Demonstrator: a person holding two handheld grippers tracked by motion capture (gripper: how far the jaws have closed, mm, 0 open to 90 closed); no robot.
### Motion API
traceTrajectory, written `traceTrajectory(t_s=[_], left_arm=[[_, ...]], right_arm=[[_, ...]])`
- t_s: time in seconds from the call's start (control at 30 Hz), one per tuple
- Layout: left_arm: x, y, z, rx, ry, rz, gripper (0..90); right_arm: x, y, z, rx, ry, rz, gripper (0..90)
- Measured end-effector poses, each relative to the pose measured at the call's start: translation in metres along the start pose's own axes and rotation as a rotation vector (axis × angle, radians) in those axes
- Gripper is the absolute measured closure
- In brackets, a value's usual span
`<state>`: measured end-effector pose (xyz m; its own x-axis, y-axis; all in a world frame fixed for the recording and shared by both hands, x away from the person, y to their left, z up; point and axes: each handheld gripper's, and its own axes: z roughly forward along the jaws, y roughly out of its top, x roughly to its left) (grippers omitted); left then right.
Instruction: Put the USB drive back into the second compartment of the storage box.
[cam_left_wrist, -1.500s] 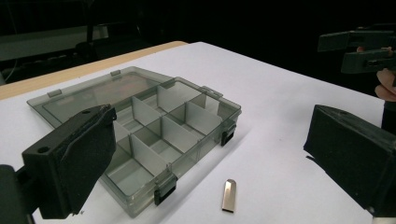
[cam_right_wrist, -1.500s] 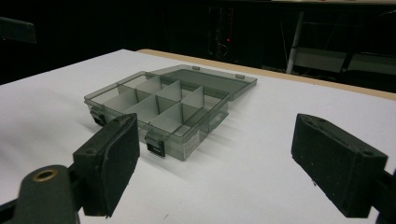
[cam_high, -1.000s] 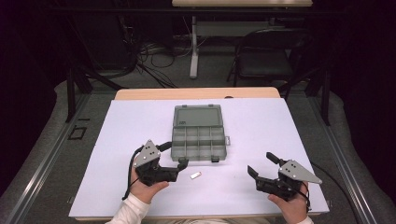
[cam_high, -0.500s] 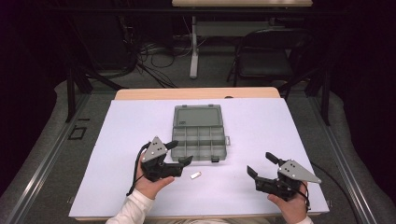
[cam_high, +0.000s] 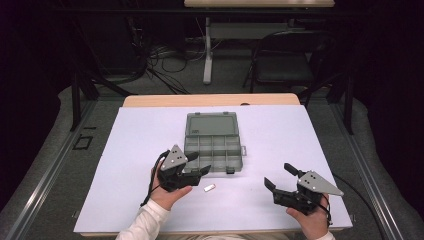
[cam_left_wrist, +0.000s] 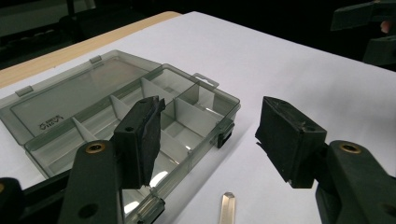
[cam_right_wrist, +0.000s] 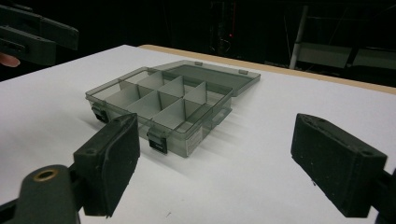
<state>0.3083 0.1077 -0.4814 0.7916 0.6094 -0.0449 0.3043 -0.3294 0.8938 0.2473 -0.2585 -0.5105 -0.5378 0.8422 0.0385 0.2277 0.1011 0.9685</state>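
A grey clear plastic compartment box (cam_high: 212, 145) lies open at mid-table, its lid flat behind it and its cells (cam_left_wrist: 140, 116) bare. A small pale metal strip (cam_high: 210, 188) lies on the white sheet just in front of the box. My left gripper (cam_high: 199, 163) hovers over the box's front left corner. Its jaws have just been closing, stand half apart and grip nothing (cam_left_wrist: 212, 135); the strip (cam_left_wrist: 227, 207) lies on the sheet below the gap. My right gripper (cam_high: 278, 175) rests at the front right, open wide with nothing between its jaws (cam_right_wrist: 215, 158), facing the box (cam_right_wrist: 168, 102).
The white sheet (cam_high: 280, 130) covers the table, with a wooden edge (cam_high: 210, 100) at the back. Beyond it are a dark floor, cables and a chair (cam_high: 290, 65). Each gripper view shows the other gripper far off: the right gripper (cam_left_wrist: 369, 28), the left gripper (cam_right_wrist: 32, 32).
My left gripper has shifted a little to the right, toward the box's front corner, and its jaws have narrowed. The right gripper has stayed put.
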Motion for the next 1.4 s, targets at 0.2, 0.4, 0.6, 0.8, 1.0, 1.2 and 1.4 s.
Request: traceTrajectory(t_s=[0.2,0.4,0.6,0.8,1.0,1.2,1.4], left_arm=[[0.0,-0.007,0.002,0.011,0.007,-0.004,40.4],[0.002,-0.015,0.005,0.025,-0.01,-0.012,42.6],[0.001,-0.022,0.007,0.009,-0.032,-0.009,48.5],[0.0,-0.028,0.011,0.028,-0.062,-0.031,51.5],[-0.002,-0.032,0.018,0.061,-0.073,-0.03,55.6],[-0.004,-0.037,0.024,0.096,-0.084,-0.033,57.6],[-0.003,-0.042,0.029,0.131,-0.096,-0.032,61.7]], right_arm=[[-0.001,0.0,-0.001,0.002,-0.002,-0.006,15.6],[-0.001,0.0,-0.001,0.005,-0.003,-0.008,16.0],[-0.001,0.0,0.0,0.007,0.003,-0.013,16.1],[-0.001,-0.001,0.0,0.009,0.005,-0.014,16.6],[-0.001,-0.001,0.001,0.012,0.009,-0.017,16.9],[0.0,-0.001,0.001,0.013,0.012,-0.016,17.1],[0.0,-0.002,0.001,0.018,0.015,-0.016,17.1]])
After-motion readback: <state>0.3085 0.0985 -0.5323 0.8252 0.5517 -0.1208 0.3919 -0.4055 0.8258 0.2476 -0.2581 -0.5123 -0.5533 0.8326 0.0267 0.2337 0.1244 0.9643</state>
